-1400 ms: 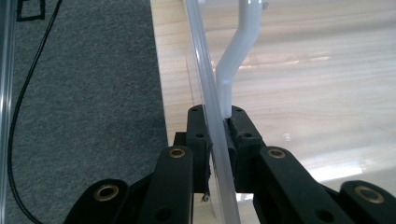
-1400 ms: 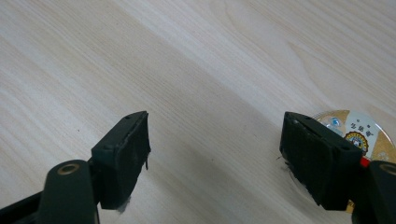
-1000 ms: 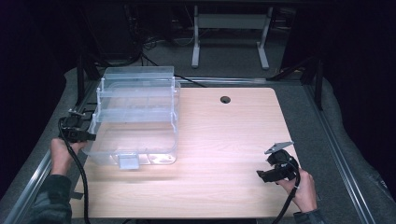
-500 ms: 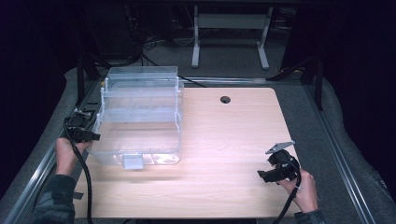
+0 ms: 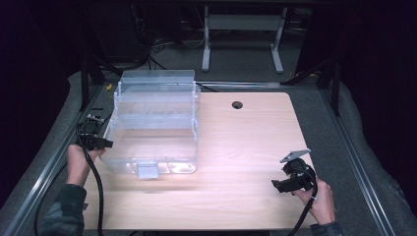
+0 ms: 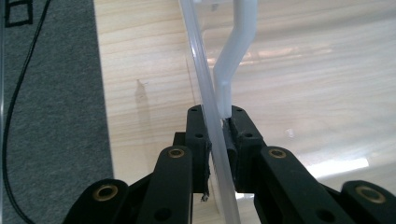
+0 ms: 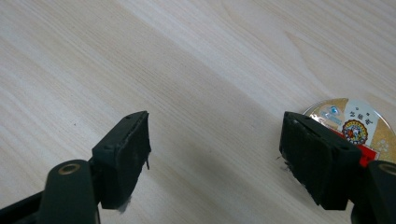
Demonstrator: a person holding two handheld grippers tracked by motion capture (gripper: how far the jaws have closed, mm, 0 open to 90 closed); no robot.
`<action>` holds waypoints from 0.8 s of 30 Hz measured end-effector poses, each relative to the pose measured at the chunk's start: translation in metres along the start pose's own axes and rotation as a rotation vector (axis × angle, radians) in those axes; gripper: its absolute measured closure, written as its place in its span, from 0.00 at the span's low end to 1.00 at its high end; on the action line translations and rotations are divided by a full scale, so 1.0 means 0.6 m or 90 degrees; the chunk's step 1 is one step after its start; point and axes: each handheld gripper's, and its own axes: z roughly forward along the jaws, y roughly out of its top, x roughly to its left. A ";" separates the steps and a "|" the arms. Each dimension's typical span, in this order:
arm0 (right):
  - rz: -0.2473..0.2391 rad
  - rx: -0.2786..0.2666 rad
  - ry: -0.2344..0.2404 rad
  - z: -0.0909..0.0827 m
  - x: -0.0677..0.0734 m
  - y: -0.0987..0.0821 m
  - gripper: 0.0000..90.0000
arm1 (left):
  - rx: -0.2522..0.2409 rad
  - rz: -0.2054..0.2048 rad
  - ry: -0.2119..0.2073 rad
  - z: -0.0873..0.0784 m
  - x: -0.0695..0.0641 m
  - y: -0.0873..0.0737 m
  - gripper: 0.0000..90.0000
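Clear bin [image 5: 155, 125] wall clamped in left claw [image 6: 218, 135]; right claw [image 7: 215, 154] gapes beside gold disc [image 7: 355, 123].

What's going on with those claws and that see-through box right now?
Left claw clamped on wall of clear plastic tiered container. Right claw open over light wooden table, holding nothing. Round gold-labelled lid beside its right pad.
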 end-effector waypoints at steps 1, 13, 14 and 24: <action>0.001 0.001 -0.001 0.000 0.000 0.000 0.27 | 0.001 0.004 -0.001 0.000 -0.003 0.001 0.89; -0.001 0.012 0.005 0.000 -0.001 -0.002 0.27 | 0.008 0.027 -0.007 0.008 -0.051 0.011 0.87; -0.001 0.013 0.005 0.000 -0.001 -0.002 0.27 | 0.009 0.030 -0.009 0.009 -0.057 0.012 0.86; 0.006 0.003 0.005 0.001 -0.003 -0.006 0.27 | 0.012 0.055 -0.018 0.014 -0.092 0.018 0.83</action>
